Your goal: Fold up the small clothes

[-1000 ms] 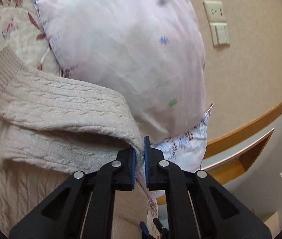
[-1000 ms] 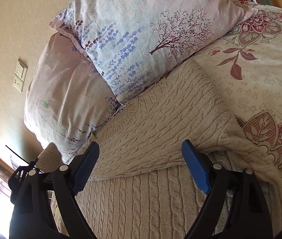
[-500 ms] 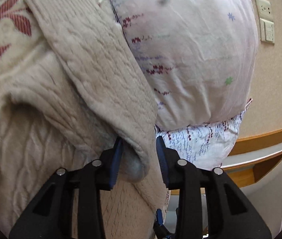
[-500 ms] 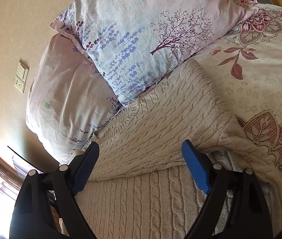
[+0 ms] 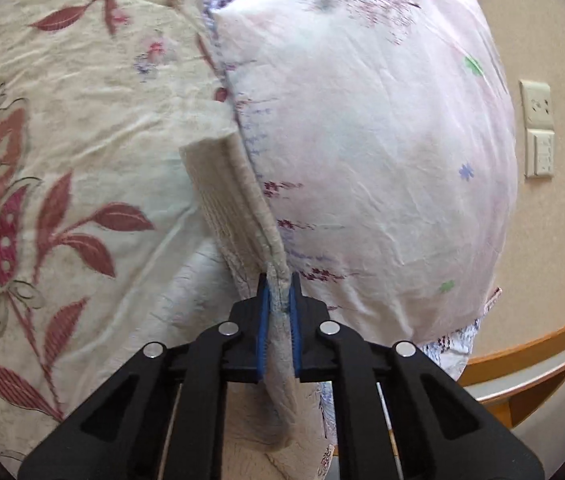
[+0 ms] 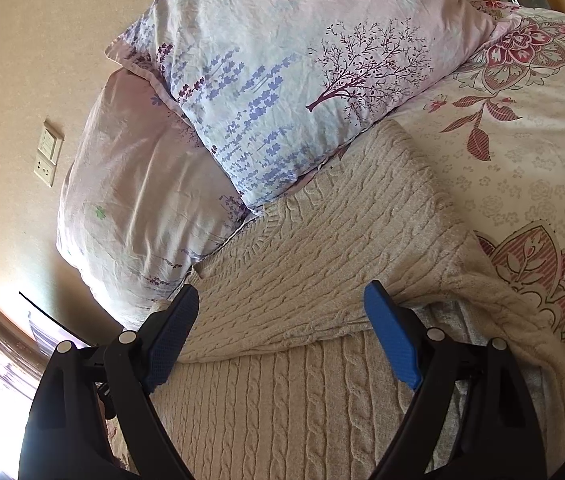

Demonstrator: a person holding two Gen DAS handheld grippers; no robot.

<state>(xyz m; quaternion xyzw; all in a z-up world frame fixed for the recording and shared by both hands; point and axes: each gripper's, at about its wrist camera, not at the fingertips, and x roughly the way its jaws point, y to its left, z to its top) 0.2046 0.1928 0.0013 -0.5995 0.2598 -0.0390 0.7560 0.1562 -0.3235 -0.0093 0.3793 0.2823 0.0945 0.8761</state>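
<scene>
Sweater sleeve pinched in the left gripper (image 5: 279, 292), right gripper (image 6: 280, 336) hovering with jaws wide over the folded body.
Risk lies in the thin bite; the jaws close on only an edge of the sleeve (image 5: 238, 208), so a tug toward 6 o'clock could let it slip, or drag the sweater (image 6: 322, 248) off its fold on the bed (image 6: 522, 168); the pillow (image 5: 382, 152) at 1 o'clock crowds the sleeve; the sleeve's lower run is hidden behind the left gripper, and the sweater's hem is cut off at 6 o'clock.

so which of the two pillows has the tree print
The upper pillow, lying over the plainer pink pillow, shows a dark tree and purple flower sprigs; the lower one looks nearly plain.
</scene>
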